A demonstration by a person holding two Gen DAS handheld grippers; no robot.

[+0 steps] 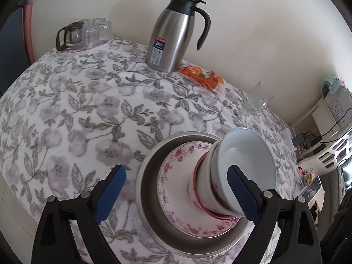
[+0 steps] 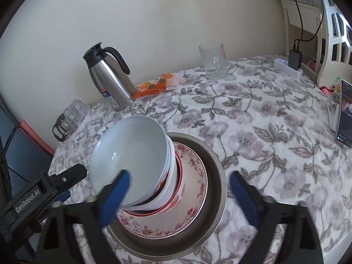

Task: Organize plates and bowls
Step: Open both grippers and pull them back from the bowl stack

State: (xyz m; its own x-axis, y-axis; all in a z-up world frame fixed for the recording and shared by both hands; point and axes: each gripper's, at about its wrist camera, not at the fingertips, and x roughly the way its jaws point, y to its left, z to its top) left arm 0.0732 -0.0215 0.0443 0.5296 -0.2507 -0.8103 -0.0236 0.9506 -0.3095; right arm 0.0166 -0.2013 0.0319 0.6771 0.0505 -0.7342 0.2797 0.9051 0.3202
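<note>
- On a floral tablecloth [image 1: 92, 101], a steel basin [image 1: 149, 160] holds a rose-patterned plate [image 1: 173, 187], with a stack of bowls [image 1: 211, 189] standing on that plate.
- Topping the stack is a plain white bowl [image 1: 253, 154], seen in the right wrist view [image 2: 132, 154] nested in red-trimmed bowls below.
- Left gripper [image 1: 176, 195] hangs over the basin with its jaws spread wide; one blue pad [image 1: 239, 193] sits in front of the white bowl's rim, the other out over the cloth, and whether either touches the dishes cannot be told.
- Right gripper [image 2: 182, 200] is likewise spread apart, its blue pads [image 2: 114, 198] on either side of the basin and clamping nothing.
- Against the wall stand a steel thermos jug [image 1: 173, 35], orange snack packets [image 1: 202, 77] and a glass mug [image 2: 214, 60].
- At the table's far corner, a glass teapot [image 1: 70, 36] and upturned glasses [image 1: 99, 29] share a tray.
</note>
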